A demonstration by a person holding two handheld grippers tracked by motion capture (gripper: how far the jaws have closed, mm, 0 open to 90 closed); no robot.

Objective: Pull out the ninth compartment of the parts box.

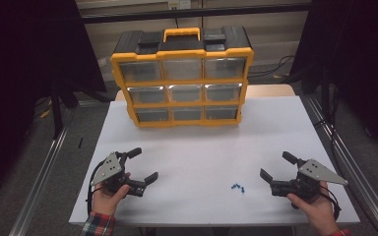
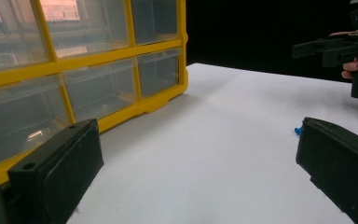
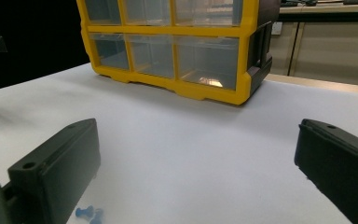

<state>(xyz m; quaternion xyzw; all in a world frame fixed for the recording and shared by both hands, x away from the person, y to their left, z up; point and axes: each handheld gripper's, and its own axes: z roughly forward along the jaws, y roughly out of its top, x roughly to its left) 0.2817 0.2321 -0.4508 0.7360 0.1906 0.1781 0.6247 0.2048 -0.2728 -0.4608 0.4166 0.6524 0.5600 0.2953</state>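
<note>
My left gripper [image 1: 146,166] and my right gripper [image 1: 272,165] are black, each topped with a grey plate. My sleeve [image 1: 98,225] is plaid in red, blue and white. The counter [image 1: 202,147] is white. The small pins [image 1: 237,187] on it are blue. The organizer [image 1: 182,78] has a yellow frame, a black top, a yellow handle and clear drawers.
</note>
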